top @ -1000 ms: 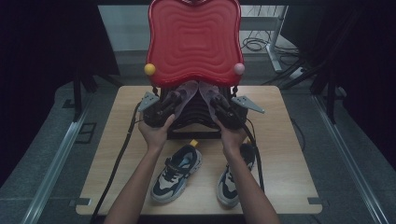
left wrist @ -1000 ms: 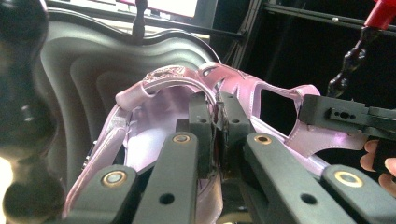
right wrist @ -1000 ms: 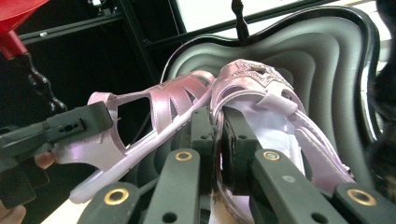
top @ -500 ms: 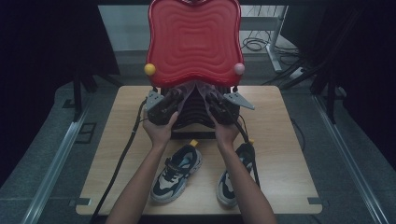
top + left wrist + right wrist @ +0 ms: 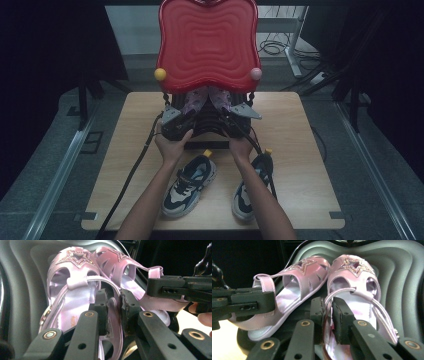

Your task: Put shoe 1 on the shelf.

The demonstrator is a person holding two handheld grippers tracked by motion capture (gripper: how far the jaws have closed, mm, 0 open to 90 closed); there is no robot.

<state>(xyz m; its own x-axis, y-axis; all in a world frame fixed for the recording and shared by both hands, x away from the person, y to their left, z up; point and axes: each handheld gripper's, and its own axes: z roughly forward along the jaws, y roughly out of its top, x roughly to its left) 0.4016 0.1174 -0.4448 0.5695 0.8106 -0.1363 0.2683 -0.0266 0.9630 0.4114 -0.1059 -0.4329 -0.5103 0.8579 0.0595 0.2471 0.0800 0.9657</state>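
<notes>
Both tongs (image 5: 114, 312) (image 5: 327, 315) straddle pink star sandals (image 5: 75, 280); insole print unreadable.

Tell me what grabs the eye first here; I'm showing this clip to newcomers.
The big red wavy lid standing upright at the table's far edge dominates. Below it, two pink star sandals lie in a dark case, each with a strap between a pair of tongs. Two sneakers sit nearer the person.

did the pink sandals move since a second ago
Yes. In the high view the pink sandals sit lower now, mostly tucked under the red lid's front edge and down in the dark case, where earlier their heels stuck out well below it.
</notes>
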